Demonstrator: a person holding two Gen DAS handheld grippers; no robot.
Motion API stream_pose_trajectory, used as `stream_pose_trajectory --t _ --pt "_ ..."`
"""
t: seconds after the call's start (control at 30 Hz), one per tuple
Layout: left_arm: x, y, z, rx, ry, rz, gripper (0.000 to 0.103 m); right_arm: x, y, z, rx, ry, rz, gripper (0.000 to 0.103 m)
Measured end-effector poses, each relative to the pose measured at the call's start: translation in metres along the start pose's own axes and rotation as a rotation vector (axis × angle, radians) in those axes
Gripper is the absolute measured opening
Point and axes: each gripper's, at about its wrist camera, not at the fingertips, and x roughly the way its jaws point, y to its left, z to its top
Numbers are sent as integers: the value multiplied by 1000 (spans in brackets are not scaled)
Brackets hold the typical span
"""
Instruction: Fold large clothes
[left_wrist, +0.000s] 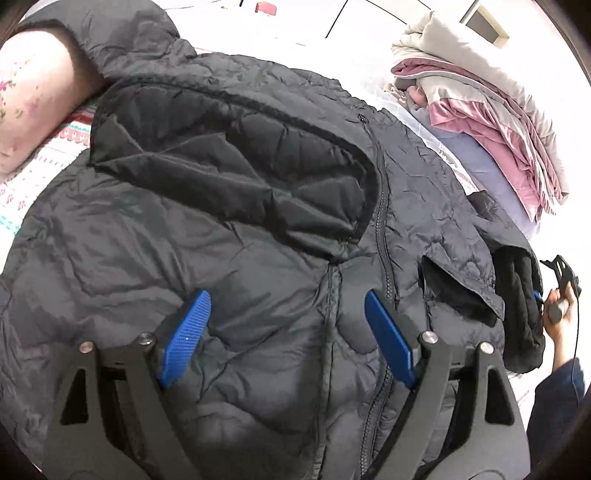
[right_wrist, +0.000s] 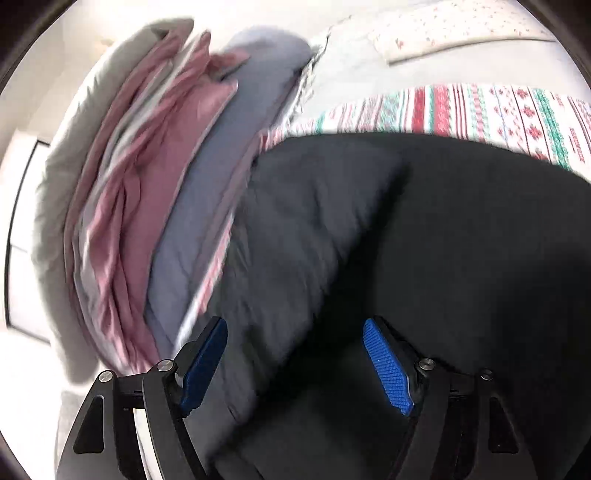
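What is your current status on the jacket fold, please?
Left gripper and right gripper: fingers open, holding nothing. Black jacket spread on patterned bed sheet, unfolded. Pile of folded bedding crowds its edge.

One black padded jacket (left_wrist: 229, 229) fills the middle of the left view, with one hood (left_wrist: 236, 155) folded over it. One pile of folded bedding (left_wrist: 480, 122) sits at the upper right, showing at least three colours: cream, pink and lilac. One patterned bedsheet (right_wrist: 480, 107) runs across the upper right of the right view. Two grippers, left (left_wrist: 286, 338) and right (right_wrist: 295, 363), each with two blue fingers (left_wrist: 186, 338), spread apart. One hand (left_wrist: 559, 314) shows at the right edge.
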Motion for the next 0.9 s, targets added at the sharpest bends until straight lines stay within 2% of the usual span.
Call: stream_pose_trajectory --t 0.03,0.07,0.1,0.13,0.17,0.33,0.43,0.53,0.7,0.77,0.9 --pt "0 -1 1 4 -2 -6 85 4 6 0 -10 -10 -13 68" --pt "-1 -2 1 7 -6 -13 85 8 11 1 -18 -13 -25 55" --pt "-2 -3 1 11 -9 -19 85 10 13 0 -28 -16 -29 31" --pt "-3 -5 1 21 -14 -28 85 13 18 0 -50 -17 -46 13" --pt "-3 -6 2 29 -16 -31 85 14 23 2 -69 -24 -67 5" --pt "-6 -12 2 72 -37 -24 85 -25 56 -2 -309 -226 -194 3" --pt "-6 -13 5 74 -35 -47 85 -45 64 7 -334 -284 -207 3" --pt "-2 -11 6 76 -26 -42 85 -55 87 -5 -470 -315 -205 3" --pt "-7 2 13 24 -36 -46 85 -68 145 -53 -688 -342 -38 3" --pt "-11 10 15 11 -50 -43 85 -70 177 -84 -779 -339 37 3" --pt "-12 18 20 -24 -57 -33 85 -71 236 -170 -941 -285 211 3"
